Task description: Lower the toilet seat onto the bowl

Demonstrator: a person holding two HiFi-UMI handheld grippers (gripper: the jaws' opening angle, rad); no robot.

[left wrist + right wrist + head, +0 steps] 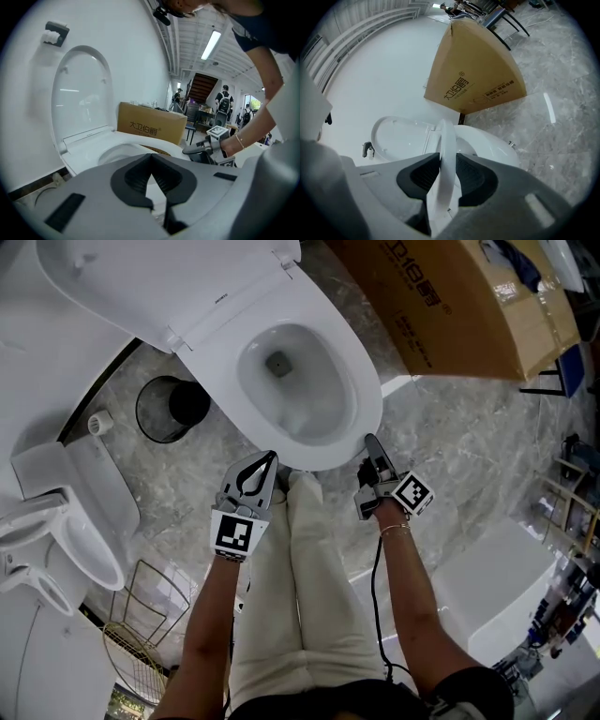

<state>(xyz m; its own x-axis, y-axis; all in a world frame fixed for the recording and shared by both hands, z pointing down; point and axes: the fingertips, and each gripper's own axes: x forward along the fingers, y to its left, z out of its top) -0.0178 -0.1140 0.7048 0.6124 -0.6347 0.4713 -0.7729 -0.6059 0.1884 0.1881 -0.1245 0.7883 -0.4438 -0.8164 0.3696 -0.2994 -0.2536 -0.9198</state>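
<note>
- White seat [362,399] lies low over the bowl [286,390] in the head view, with the lid [141,277] raised on the far side. The right hand-held gripper [370,442] is at the seat's near right edge. The left hand-held gripper [271,461] hangs near the front, apart from it.
- Left gripper view: its jaws are together with nothing between them. The seat [140,140] looks almost level, and I cannot tell whether it touches the bowl yet.
- Right gripper view: the jaws are clamped on the seat's thin edge [446,140], with a box [473,79] beyond.
- The lowering looks to be in its last stretch. The next move calls for easing the seat down gently until it rests, then letting go.
</note>
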